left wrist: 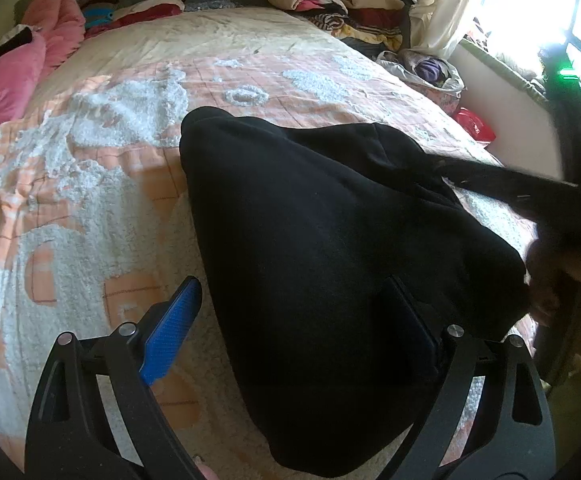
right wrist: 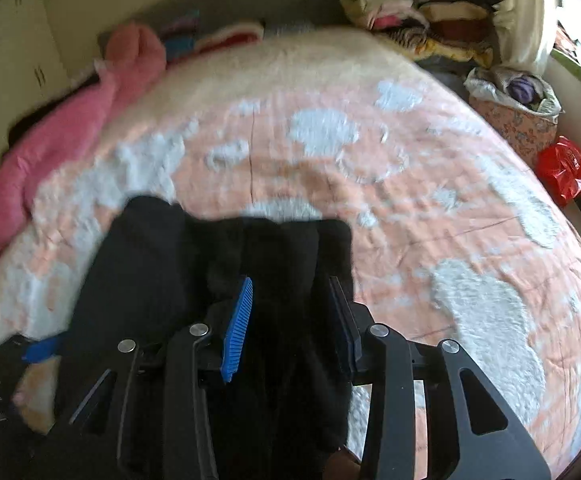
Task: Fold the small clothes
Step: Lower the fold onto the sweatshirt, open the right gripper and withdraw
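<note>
Left hand-held gripper (left wrist: 290, 304): spread wide over black garment (left wrist: 330, 220) on bed (left wrist: 130, 120). Right hand-held gripper (right wrist: 290, 300): clamped on black garment (right wrist: 282, 264).

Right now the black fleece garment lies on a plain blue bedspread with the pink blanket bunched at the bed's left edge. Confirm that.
Wrong on the bedspread: it is peach with white tufted patches, as the right wrist view shows. The black fleece garment does lie on it, with the pink blanket bunched at the left edge.
</note>
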`<action>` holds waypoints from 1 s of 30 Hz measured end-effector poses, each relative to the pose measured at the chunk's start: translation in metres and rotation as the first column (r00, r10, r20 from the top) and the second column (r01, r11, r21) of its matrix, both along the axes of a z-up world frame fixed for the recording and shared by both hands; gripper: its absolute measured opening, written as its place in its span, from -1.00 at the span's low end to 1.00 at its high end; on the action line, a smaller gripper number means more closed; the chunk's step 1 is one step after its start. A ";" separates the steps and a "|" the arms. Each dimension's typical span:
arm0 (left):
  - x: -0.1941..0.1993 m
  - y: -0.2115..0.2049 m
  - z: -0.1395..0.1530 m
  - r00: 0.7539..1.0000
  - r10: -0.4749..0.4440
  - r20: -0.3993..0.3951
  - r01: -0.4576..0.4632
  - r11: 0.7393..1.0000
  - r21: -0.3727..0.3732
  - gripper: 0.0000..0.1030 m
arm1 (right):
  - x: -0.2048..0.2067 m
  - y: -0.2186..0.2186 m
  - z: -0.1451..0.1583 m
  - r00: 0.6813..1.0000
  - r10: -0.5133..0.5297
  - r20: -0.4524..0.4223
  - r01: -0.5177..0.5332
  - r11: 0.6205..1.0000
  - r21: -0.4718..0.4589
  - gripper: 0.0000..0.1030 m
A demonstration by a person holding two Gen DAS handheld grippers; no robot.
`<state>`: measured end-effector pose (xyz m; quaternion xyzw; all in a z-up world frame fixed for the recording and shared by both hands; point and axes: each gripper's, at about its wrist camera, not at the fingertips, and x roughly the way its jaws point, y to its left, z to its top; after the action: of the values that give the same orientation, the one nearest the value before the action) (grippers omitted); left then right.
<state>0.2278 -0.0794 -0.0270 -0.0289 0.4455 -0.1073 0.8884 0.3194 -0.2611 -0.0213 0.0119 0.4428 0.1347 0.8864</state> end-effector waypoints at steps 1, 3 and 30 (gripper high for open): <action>0.000 0.000 0.000 1.000 -0.001 -0.001 0.001 1.000 -0.001 0.63 | 0.003 0.006 -0.006 1.000 0.017 -0.013 -0.017 1.000 -0.013 -0.78; -0.001 0.000 0.002 1.000 -0.004 0.002 0.004 1.000 -0.001 0.64 | -0.001 0.008 -0.003 0.999 0.038 0.027 -0.038 0.999 -0.006 -0.87; -0.034 -0.006 0.024 0.998 -0.030 0.048 0.032 0.999 -0.023 0.81 | -0.099 -0.043 0.044 0.966 -0.110 0.236 0.098 0.993 0.063 0.82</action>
<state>0.1943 -0.0850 -0.0032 -0.0300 0.4235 -0.1270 0.8965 0.2204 -0.3045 0.0226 0.0411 0.3281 0.0997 0.9385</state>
